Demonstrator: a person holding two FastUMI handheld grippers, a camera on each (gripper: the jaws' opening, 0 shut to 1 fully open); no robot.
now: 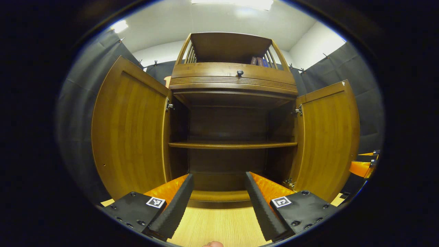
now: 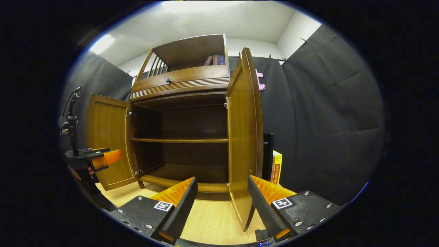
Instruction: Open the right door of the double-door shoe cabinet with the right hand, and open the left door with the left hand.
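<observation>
Left gripper view faces the shoe cabinet head-on: it stands on the pale wood-grain floor, and both its doors are swung wide. The left door and the right door are flat panels of glossy, warm brown wood with a raised frame, hung on small metal hinges. Between them lies the dark interior, crossed by one thin shelf. Above sits a drawer front with ribbed trim and a round dark knob, and over that an open top rack with slatted sides and a few books.

The left gripper is held low and level, aimed into the open cabinet, its ridged black and orange fingers spread apart and touching nothing. In the right gripper view the right gripper points at the edge of the right door, which stands in the gap of its parted fingers without touching them. A yellow book leans beside the cabinet against the black cloth wall.
</observation>
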